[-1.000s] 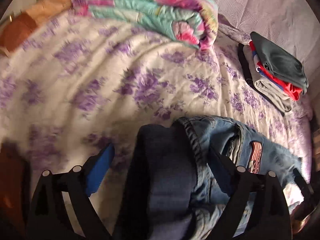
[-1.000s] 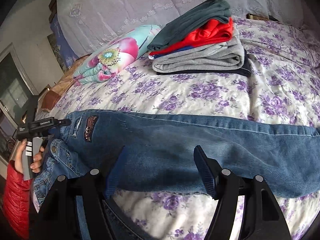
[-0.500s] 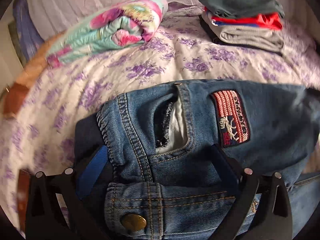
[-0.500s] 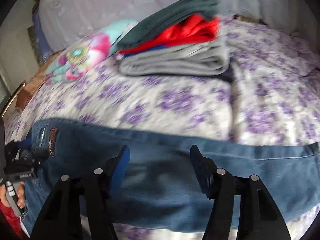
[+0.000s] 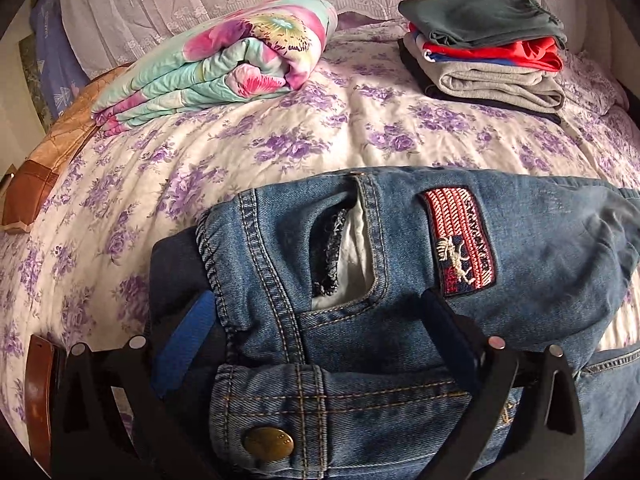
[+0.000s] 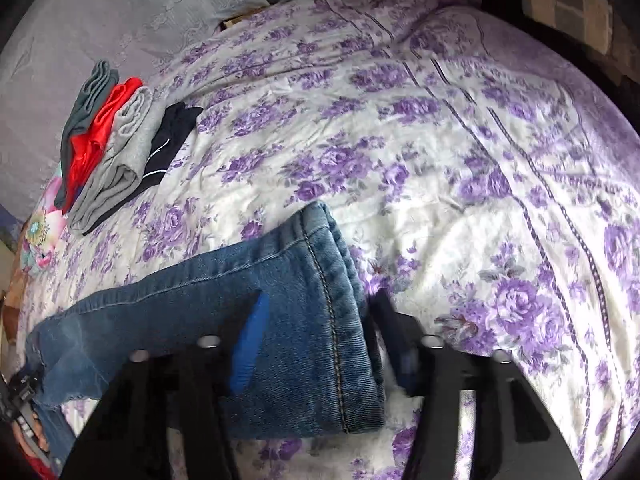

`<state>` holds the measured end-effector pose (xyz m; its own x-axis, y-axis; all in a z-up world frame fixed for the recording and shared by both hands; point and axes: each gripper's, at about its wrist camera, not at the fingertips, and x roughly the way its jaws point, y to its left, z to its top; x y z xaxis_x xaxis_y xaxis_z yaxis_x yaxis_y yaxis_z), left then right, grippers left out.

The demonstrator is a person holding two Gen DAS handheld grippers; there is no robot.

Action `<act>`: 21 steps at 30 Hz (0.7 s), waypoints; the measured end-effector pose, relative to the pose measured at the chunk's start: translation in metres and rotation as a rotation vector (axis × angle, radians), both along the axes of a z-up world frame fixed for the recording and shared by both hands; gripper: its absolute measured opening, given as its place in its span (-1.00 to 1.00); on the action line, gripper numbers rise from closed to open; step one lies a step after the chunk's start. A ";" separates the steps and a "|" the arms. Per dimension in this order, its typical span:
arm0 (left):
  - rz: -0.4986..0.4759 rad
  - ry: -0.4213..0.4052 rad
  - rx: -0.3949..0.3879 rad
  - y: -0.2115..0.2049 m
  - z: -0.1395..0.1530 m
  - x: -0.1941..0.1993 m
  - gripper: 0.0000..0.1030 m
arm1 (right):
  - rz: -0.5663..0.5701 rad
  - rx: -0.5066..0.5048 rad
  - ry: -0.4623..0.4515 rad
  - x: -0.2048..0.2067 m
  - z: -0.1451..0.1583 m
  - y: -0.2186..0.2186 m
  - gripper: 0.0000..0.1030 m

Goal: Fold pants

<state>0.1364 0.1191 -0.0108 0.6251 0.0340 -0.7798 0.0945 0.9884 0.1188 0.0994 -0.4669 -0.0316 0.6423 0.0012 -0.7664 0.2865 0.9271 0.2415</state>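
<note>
Blue jeans (image 5: 400,272) lie across the purple-flowered bedspread (image 5: 240,152). In the left wrist view their waistband with a brass button (image 5: 268,442), an open pocket and a red striped patch (image 5: 460,248) fills the foreground. My left gripper (image 5: 320,320) is open, its fingers on either side of the waist end. In the right wrist view the hem end of the jeans' leg (image 6: 328,312) lies between the fingers of my right gripper (image 6: 316,308), which is open over it.
A stack of folded clothes (image 5: 488,48), dark green on top, then red and grey, sits at the back right; it also shows in the right wrist view (image 6: 112,144). A rolled floral quilt (image 5: 224,64) lies at the back left. A brown bed frame edge (image 5: 32,184) runs along the left.
The left gripper has swung from beside the waist to over the pocket and patch. The right gripper has moved along the leg from its middle to the hem.
</note>
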 end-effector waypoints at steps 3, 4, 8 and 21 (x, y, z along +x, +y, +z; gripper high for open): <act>0.003 0.003 0.007 0.001 -0.001 0.002 0.91 | -0.026 -0.075 -0.047 0.009 0.015 0.001 -0.89; 0.007 0.003 -0.001 0.001 -0.001 0.002 0.91 | -0.044 -0.071 -0.029 0.017 0.014 -0.006 -0.92; 0.019 0.003 -0.012 0.003 -0.001 0.003 0.91 | -0.059 -0.265 0.093 0.031 -0.006 -0.010 -0.98; 0.023 -0.011 0.008 0.000 -0.001 -0.002 0.91 | 0.326 -0.447 0.071 0.006 -0.006 0.127 -0.25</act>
